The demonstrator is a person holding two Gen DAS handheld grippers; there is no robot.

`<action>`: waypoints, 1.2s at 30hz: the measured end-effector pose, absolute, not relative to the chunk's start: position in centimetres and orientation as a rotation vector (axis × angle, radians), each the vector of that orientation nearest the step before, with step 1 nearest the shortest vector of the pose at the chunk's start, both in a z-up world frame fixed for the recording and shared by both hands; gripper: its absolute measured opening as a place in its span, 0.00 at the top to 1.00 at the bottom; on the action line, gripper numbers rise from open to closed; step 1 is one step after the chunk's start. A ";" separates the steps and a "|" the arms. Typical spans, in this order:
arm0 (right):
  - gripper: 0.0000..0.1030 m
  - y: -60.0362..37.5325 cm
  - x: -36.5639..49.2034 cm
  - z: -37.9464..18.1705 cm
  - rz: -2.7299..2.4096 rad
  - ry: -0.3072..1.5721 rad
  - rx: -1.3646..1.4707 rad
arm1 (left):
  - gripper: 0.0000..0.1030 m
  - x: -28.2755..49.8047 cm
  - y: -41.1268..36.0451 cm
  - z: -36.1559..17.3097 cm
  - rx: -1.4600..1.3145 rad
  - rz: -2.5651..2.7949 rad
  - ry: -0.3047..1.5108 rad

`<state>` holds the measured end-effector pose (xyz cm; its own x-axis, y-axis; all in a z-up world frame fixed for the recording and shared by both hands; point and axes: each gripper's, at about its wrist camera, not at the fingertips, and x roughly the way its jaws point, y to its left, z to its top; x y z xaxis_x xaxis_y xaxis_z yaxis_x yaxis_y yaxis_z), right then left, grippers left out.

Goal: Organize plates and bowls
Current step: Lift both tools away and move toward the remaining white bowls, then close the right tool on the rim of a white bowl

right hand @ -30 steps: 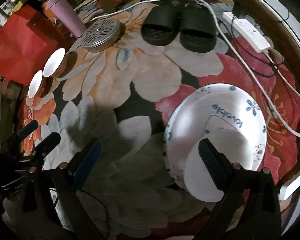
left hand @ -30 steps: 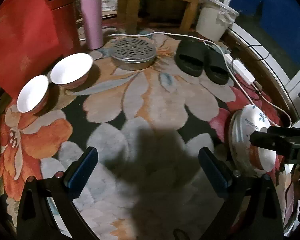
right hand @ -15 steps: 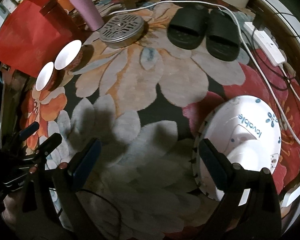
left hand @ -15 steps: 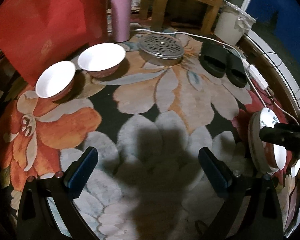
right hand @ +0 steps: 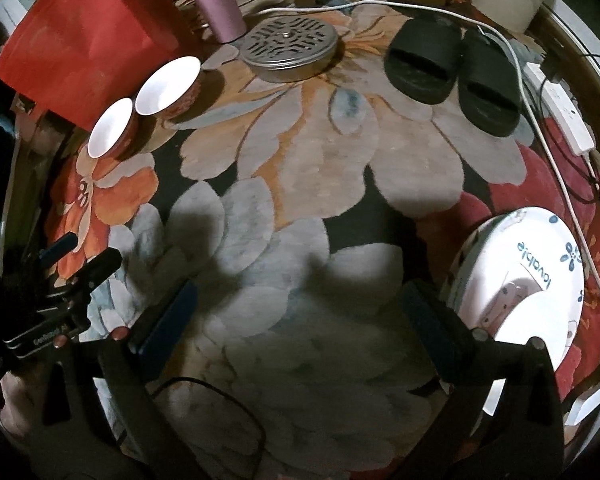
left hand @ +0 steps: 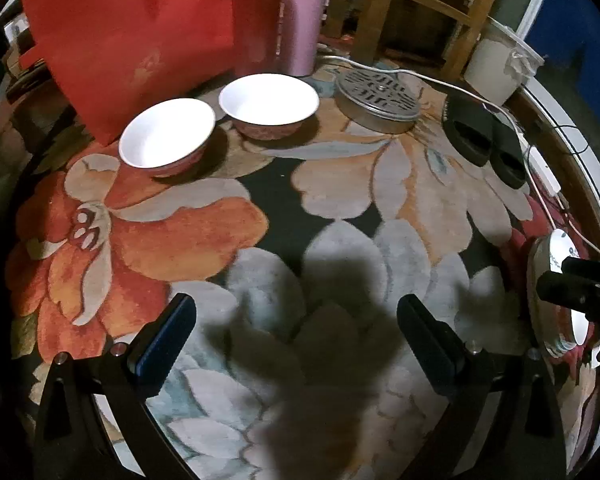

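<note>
Two red bowls with white insides sit side by side on the floral rug: the nearer bowl [left hand: 167, 136] [right hand: 111, 133] and the farther bowl [left hand: 269, 103] [right hand: 168, 85]. A white plate [right hand: 528, 280] with blue flowers and the word "lovable" lies on the rug at right, stacked on another plate; in the left wrist view its edge [left hand: 540, 280] shows at far right. My left gripper [left hand: 296, 332] is open and empty above the rug, short of the bowls. My right gripper [right hand: 300, 316] is open and empty, its right finger beside the plate's left rim.
A red bag [left hand: 128, 36], a pink tumbler [left hand: 302, 16] and a perforated metal tin [left hand: 378, 98] stand behind the bowls. Black slippers [right hand: 452, 68], a white cable and power strip [right hand: 560, 108], a white bucket [left hand: 496, 66] and wooden chair legs lie at the back right.
My left gripper has moved forward and left toward the two bowls, which now look larger. My right gripper has shifted left, so the plate now lies off its right finger.
</note>
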<state>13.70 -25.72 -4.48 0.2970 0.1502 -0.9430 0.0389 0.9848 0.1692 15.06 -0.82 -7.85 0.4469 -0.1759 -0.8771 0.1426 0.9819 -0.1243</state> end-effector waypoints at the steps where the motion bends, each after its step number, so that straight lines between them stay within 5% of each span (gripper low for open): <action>1: 0.00 -25.4 13.8 -4.6 0.079 1.270 0.168 | 0.02 15.0 -0.5 -7.8 -0.035 -0.192 1.088; 36: 0.00 -11.4 20.1 -6.4 0.257 1.306 0.079 | 0.02 12.9 15.1 -9.0 -0.154 0.034 1.089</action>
<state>20.14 -11.41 -6.36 0.2375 0.2318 -0.9433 -0.1433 0.9689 0.2019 12.88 15.09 -9.02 0.4644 -0.0479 -0.8843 -0.1036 0.9887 -0.1080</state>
